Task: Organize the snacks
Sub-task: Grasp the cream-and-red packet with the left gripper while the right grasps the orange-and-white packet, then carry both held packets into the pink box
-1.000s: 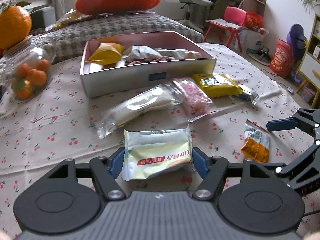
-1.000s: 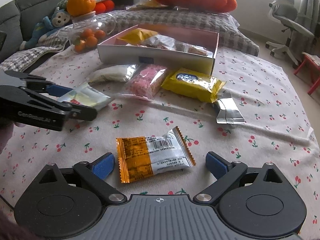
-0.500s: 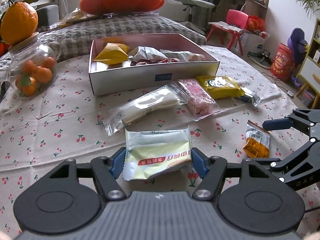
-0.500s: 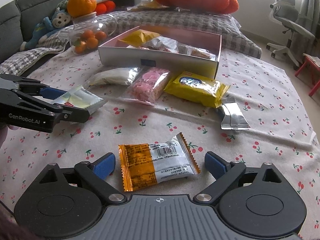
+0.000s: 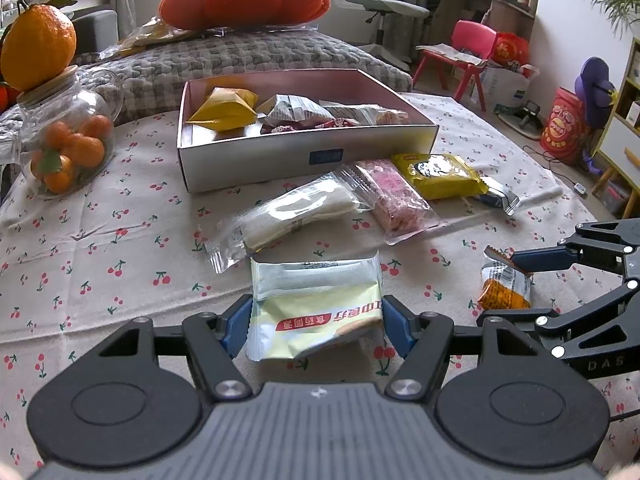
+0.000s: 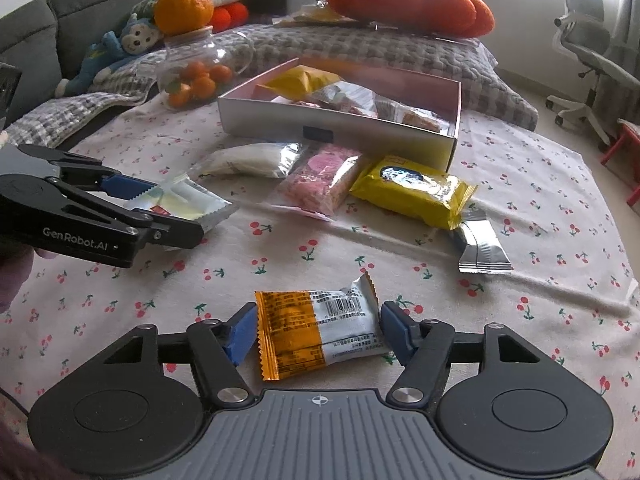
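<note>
My left gripper (image 5: 316, 326) has its blue pads tight against both side edges of a pale green-and-silver snack packet (image 5: 314, 306), which is lifted slightly off the cherry-print tablecloth (image 5: 100, 240); the near corner sags.

My right gripper (image 6: 318, 330) has just been closing its jaws around an orange-and-white snack packet (image 6: 318, 328). The left pad meets the orange end. The right pad sits just beside the white end, and I cannot tell if it touches. The packet lies flat on the cloth.

Ahead, the open box (image 5: 304, 156) stands on the cloth with several wrapped snacks already inside, a yellow one at its left end. Loose in front of the box, in a row: a clear-wrapped white snack (image 5: 288, 216), a pink packet (image 5: 394, 196), a yellow packet (image 5: 438, 176), and a silver sachet (image 6: 482, 246) just beyond the yellow one.

A glass jar (image 5: 66, 144) of small oranges stands left of the box, a large orange (image 5: 38, 52) balanced on its lid.
</note>
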`<action>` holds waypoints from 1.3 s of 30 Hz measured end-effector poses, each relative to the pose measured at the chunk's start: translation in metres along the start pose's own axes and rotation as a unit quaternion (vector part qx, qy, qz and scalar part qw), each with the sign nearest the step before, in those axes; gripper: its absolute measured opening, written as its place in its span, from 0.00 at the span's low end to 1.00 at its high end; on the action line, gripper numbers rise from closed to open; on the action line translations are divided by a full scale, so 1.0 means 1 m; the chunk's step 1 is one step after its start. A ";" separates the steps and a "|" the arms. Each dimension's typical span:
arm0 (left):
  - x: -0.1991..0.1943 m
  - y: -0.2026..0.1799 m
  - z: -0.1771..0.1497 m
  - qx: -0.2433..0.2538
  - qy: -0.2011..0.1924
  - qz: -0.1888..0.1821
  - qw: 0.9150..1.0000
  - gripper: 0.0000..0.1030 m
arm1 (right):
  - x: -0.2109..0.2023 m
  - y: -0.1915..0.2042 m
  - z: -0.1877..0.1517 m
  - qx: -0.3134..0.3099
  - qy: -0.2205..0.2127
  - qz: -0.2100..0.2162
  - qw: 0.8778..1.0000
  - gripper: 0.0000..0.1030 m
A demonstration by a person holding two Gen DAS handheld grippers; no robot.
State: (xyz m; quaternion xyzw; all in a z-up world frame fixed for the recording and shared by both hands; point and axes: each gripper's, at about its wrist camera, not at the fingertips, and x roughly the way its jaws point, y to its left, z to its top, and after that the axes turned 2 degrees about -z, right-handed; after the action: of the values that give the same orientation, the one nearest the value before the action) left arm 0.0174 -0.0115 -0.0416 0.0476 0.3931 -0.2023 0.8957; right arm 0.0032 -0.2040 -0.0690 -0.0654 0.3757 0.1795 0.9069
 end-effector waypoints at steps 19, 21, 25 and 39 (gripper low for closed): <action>-0.010 0.006 0.015 -0.018 -0.025 0.001 1.000 0.62 | -0.011 -0.012 0.020 0.035 -0.026 -0.001 0.999 0.62; -0.010 0.007 0.018 -0.023 -0.027 0.001 0.999 0.62 | -0.012 -0.013 0.025 0.038 -0.031 -0.003 0.999 0.62; -0.012 0.009 0.026 -0.030 -0.037 0.002 0.999 0.62 | -0.013 -0.015 0.039 0.046 -0.045 -0.005 0.998 0.62; -0.011 0.019 0.073 -0.035 -0.064 0.017 0.997 0.62 | -0.006 -0.026 0.101 0.087 -0.089 -0.013 0.992 0.63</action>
State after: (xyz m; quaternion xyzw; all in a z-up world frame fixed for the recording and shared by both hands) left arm 0.0686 -0.0088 0.0150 0.0096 0.3411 -0.1762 0.9233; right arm 0.0751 -0.2045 0.0066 0.0256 0.3073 0.1395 0.9410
